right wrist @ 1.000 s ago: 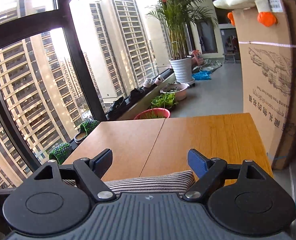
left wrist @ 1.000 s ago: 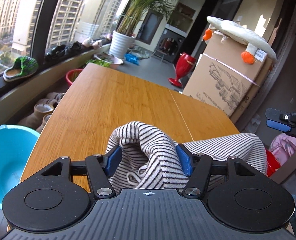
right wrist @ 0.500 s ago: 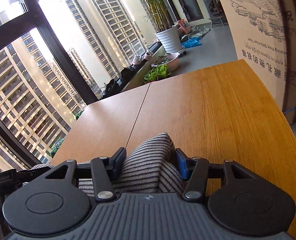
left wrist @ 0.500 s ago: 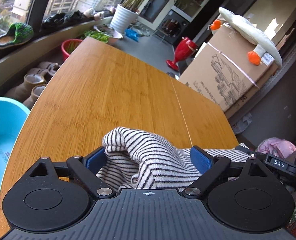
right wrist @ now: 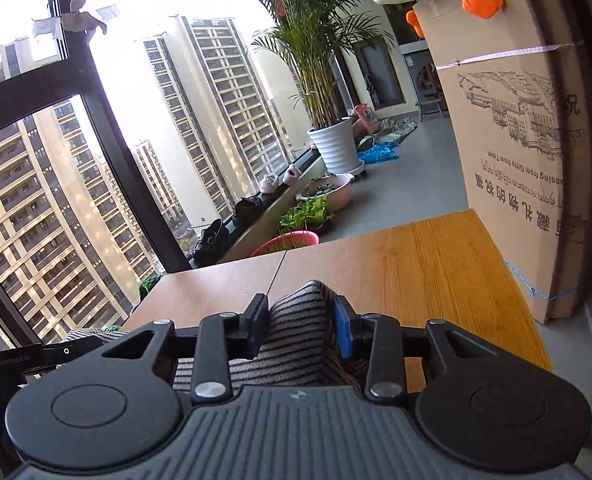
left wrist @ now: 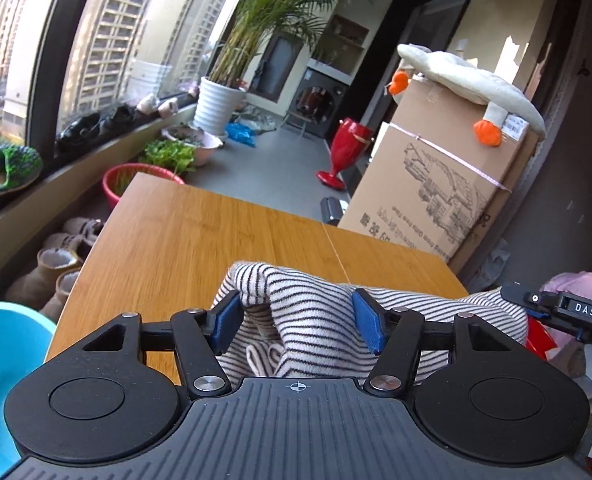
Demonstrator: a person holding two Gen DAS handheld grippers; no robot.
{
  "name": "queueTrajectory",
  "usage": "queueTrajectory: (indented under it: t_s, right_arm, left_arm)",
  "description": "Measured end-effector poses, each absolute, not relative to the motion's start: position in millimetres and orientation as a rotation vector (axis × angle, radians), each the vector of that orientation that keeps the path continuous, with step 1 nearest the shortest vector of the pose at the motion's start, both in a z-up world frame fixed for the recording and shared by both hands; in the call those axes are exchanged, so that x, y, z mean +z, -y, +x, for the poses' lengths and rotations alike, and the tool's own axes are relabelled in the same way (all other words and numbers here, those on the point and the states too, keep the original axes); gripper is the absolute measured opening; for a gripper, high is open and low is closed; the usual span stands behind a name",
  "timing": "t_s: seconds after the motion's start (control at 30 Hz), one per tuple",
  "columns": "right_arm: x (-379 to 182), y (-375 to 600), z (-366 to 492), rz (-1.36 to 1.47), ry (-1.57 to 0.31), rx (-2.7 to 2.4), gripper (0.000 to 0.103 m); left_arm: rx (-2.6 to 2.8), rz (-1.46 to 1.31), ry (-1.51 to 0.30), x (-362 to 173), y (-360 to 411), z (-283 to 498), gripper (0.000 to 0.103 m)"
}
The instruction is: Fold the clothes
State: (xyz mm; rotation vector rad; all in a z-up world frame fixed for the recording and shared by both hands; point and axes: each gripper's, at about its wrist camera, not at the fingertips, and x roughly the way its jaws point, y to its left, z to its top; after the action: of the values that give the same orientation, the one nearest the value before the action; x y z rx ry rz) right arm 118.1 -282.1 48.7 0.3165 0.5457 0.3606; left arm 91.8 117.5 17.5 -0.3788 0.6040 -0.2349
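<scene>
Both grippers hold one cream, dark-striped knit garment (left wrist: 307, 312) at the near edge of the bamboo-topped table (left wrist: 200, 240): left gripper (left wrist: 297, 322) pinching loosely, right gripper (right wrist: 299, 330) clamped tight. Its long axis runs left-right between them.

Ahead of the left gripper (left wrist: 297, 322) the wooden table (left wrist: 200, 236) lies bare right up to its far edge, so there is free room to move forward. Between its fingers a bunched striped garment (left wrist: 307, 312) fills the gap. To its right the other tool (left wrist: 567, 312) sits close, narrowing the room on that side.

Ahead of the right gripper (right wrist: 297, 328) the tabletop (right wrist: 427, 264) is likewise bare. On its right a tall cardboard box (right wrist: 511, 128) stands just beside the table edge and blocks any swing that way. To its left the bare table runs to the window frame (right wrist: 108, 152).
</scene>
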Motion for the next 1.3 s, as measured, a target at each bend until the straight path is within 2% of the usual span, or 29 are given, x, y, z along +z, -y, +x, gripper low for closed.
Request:
queueTrajectory:
  t_s: [0.1,0.2,0.33,0.53,0.73,0.83,0.97,1.17,1.3]
  right_arm:
    - [36,284,106,0.362,-0.573,0.354,0.034]
    - [29,283,98,0.371,-0.582,0.342,0.035]
    - [30,277,97,0.302,-0.563,0.318,0.041]
    - [41,268,89,0.202,-0.518,0.282,0.048]
    - [84,253,68,0.109,-0.363,0.336,0.049]
    - [82,238,71,0.096,-0.396,0.426,0.051]
    - [43,219,86,0.063,-0.531,0.426,0.056]
    - [37,220,72,0.074,-0.537,0.435,0.057]
    - [38,216,60,0.014,-0.535,0.437,0.057]
  left_arm:
    - [-0.222,-0.361,-0.607,23,-109,85,0.076]
    - [-0.184,-0.303,-0.582,38,-97,77,0.076]
    - [-0.129,-0.168,-0.533,59,-79,65,0.084]
    - [-0.178,-0.14,-0.542,64,-64,64,0.084]
    - [-0.21,-0.162,-0.575,54,-62,67,0.084]
    - [-0.214,-0.176,-0.587,49,-63,69,0.087]
    - [-0.203,-0.198,-0.582,50,-72,65,0.087]
    - [-0.242,-0.291,-0.454,81,-88,57,0.087]
    - [-0.267,-0.26,-0.507,71,-74,74,0.085]
